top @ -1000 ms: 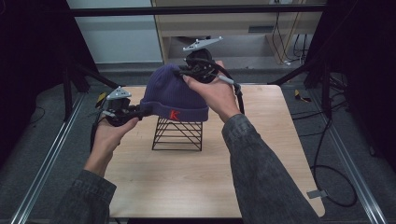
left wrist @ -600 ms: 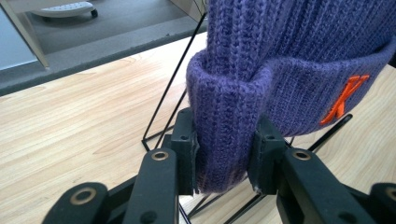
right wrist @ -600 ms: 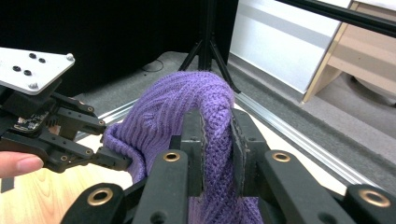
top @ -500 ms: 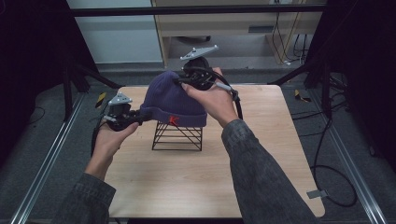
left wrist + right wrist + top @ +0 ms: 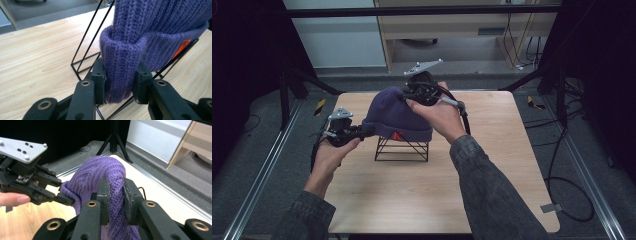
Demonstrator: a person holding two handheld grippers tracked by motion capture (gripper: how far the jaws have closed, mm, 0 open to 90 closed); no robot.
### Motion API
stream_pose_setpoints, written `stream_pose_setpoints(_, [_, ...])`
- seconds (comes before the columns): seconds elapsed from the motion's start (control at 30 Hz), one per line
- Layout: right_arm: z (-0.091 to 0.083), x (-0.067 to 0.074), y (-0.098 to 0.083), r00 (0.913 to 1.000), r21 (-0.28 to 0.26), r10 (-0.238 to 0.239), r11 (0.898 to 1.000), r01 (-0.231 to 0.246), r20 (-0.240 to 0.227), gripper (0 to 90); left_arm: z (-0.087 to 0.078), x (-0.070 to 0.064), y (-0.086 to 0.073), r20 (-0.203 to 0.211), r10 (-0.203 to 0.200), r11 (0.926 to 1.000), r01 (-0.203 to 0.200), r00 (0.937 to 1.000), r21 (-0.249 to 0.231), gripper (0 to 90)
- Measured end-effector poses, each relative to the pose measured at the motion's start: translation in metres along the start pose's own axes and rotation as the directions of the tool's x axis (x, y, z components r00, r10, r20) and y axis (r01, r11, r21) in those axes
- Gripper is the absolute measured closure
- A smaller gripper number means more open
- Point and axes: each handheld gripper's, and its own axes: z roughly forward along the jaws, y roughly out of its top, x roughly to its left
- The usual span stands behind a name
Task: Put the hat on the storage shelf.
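A purple knit beanie (image 5: 394, 116) with a small orange tag (image 5: 398, 135) lies draped over a black wire stand (image 5: 402, 149) on the wooden table (image 5: 432, 190). My left gripper (image 5: 364, 132) is shut on the folded brim (image 5: 121, 72) at the beanie's left end. My right gripper (image 5: 404, 96) is shut on the crown (image 5: 115, 187) at the top back. In the right gripper view the left gripper (image 5: 65, 199) shows at the far side, biting the brim. The stand's wires (image 5: 86, 47) run under the brim.
Metal rails (image 5: 262, 170) run along both table sides. Black tripod legs (image 5: 307, 80) stand at the back left, cables (image 5: 562, 165) trail on the floor at the right, and a wooden cabinet (image 5: 452, 25) sits behind the table.
Both grippers have moved toward the table's far side and slightly down with the beanie, which now sits lower over the wire stand. Both grips are unchanged.
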Motion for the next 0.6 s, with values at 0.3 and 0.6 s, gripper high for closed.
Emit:
stream_pose_setpoints(0.3, [0.005,0.003,-0.012,0.9999,0.034,-0.004,0.999,0.004,-0.015,77.1,0.007,0.000,-0.011,-0.007,0.005,0.9998,-0.005,1.0000,0.021,67.1])
stream_pose_setpoints(0.6, [0.010,0.003,-0.022,0.9997,0.063,0.001,0.998,0.000,-0.023,77.0,0.012,0.001,-0.019,-0.002,-0.001,0.9993,0.001,1.0000,0.036,66.8])
